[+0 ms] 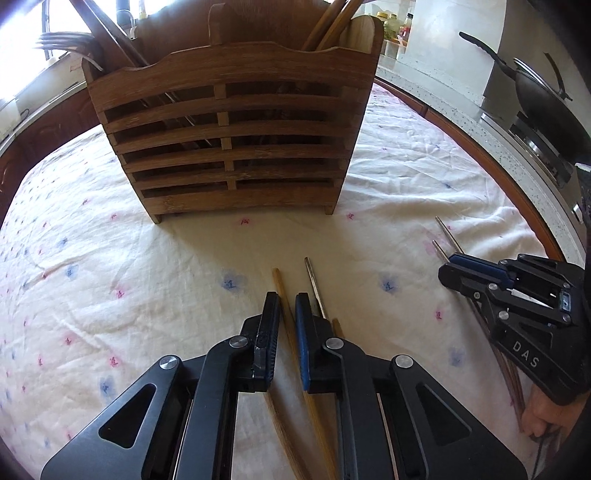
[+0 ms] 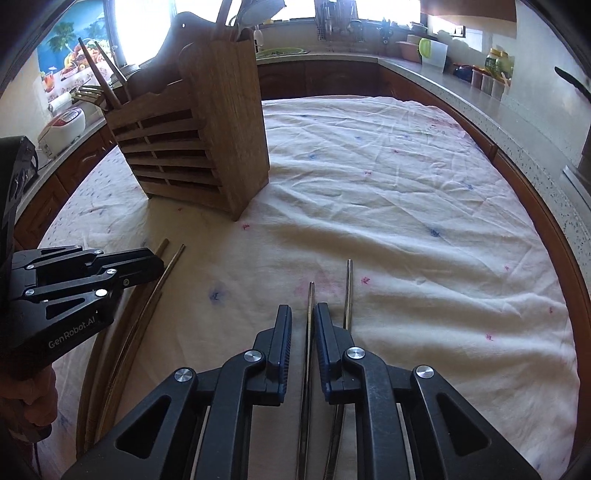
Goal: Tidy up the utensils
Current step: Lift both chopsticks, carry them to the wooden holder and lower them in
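A slatted wooden utensil holder (image 1: 232, 147) stands on the cloth-covered table, holding forks (image 1: 68, 46) on its left and wooden chopsticks (image 1: 334, 26) on its right; it also shows in the right wrist view (image 2: 195, 147). My left gripper (image 1: 287, 302) is narrowly open around a wooden chopstick (image 1: 286, 314) lying on the cloth; a metal chopstick (image 1: 316, 288) lies just right of it. My right gripper (image 2: 303, 314) is narrowly open around one metal chopstick (image 2: 309, 306); a second metal one (image 2: 348, 291) lies right of it. The right gripper also shows in the left wrist view (image 1: 452, 269).
The table carries a white floral cloth (image 1: 110, 277). A black wok (image 1: 546, 96) sits on the stove at the right. A kitchen counter (image 2: 480, 107) with jars curves around the table. A rice cooker (image 2: 62, 129) stands at the left.
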Action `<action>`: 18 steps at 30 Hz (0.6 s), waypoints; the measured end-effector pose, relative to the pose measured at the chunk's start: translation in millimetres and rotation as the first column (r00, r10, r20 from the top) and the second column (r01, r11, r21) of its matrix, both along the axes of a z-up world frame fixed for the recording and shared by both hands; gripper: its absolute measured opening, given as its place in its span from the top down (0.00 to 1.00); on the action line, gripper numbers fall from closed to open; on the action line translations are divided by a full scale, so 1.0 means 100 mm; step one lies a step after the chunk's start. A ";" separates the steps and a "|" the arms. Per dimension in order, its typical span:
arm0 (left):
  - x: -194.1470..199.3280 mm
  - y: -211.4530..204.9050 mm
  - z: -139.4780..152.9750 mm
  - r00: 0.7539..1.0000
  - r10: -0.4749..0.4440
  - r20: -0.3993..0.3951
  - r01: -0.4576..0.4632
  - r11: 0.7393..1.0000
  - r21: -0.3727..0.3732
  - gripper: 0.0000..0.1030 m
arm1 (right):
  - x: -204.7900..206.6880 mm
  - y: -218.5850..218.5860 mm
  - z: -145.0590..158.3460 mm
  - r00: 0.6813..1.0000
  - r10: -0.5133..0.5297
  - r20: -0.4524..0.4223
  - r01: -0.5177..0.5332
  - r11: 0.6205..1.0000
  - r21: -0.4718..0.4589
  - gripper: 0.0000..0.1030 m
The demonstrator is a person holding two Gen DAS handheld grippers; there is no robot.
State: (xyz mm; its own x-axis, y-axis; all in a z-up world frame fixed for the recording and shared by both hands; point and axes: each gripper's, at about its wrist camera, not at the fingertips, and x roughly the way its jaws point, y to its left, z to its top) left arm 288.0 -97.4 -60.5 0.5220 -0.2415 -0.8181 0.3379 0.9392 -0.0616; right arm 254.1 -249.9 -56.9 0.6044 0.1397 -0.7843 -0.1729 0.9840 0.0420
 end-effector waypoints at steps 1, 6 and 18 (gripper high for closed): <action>-0.02 0.01 0.00 1.000 -0.004 0.002 0.004 1.000 0.003 0.92 | -0.02 -0.01 0.00 1.000 -0.004 0.000 0.004 1.000 0.008 0.92; -0.11 0.09 0.03 1.000 0.004 -0.021 -0.004 1.000 -0.029 0.95 | -0.14 -0.06 0.01 1.000 -0.031 -0.003 0.031 0.998 0.048 0.95; -0.70 0.61 0.71 0.995 0.051 0.081 -0.030 0.972 -0.234 0.96 | -0.71 -0.16 0.65 0.990 -0.042 0.132 0.012 0.975 0.222 0.96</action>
State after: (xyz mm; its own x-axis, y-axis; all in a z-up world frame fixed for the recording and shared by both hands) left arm 217.6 -36.4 10.3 0.6009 -0.3964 -0.6941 0.3133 0.9157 -0.2517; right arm 183.4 -265.5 7.9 0.7085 0.2816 -0.6471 -0.1652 0.9577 0.2358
